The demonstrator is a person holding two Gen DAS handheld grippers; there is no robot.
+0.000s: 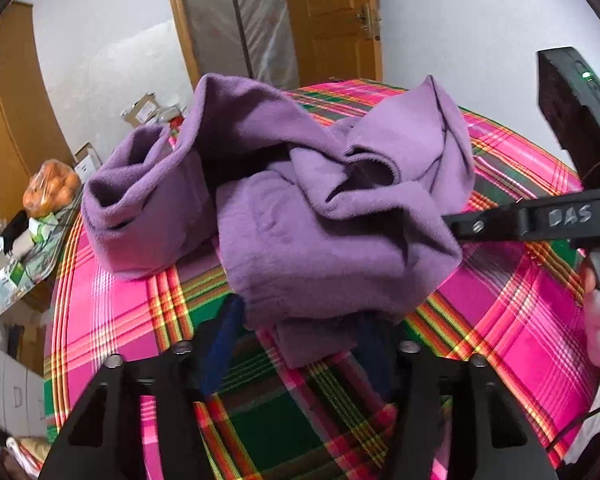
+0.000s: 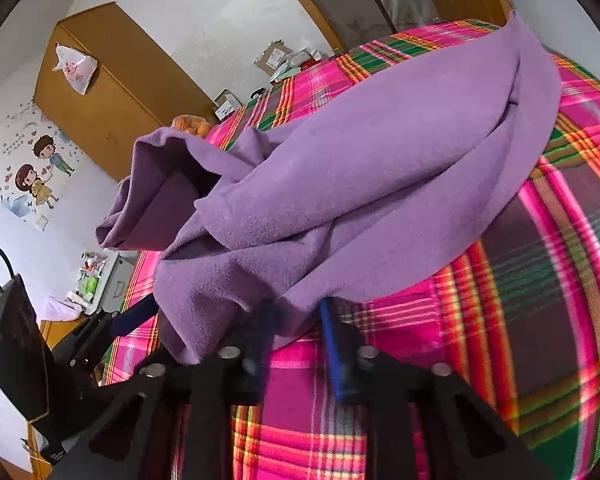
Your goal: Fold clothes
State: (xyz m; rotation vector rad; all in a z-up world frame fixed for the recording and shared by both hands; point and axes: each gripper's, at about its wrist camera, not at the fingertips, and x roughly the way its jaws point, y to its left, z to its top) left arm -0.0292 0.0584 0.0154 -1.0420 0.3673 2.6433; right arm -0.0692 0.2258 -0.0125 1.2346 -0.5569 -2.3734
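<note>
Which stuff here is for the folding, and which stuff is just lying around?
For the folding: purple garment, left gripper, right gripper, plaid cloth underneath.
Just lying about: bag of oranges, cardboard boxes, wooden cupboard, wall stickers.

the only readable lettering is "das", hand-marked in pale strokes on the black arm of the right gripper reaching in from the right of the left wrist view, while the boxes at lower left bear a "d"-like mark.
</note>
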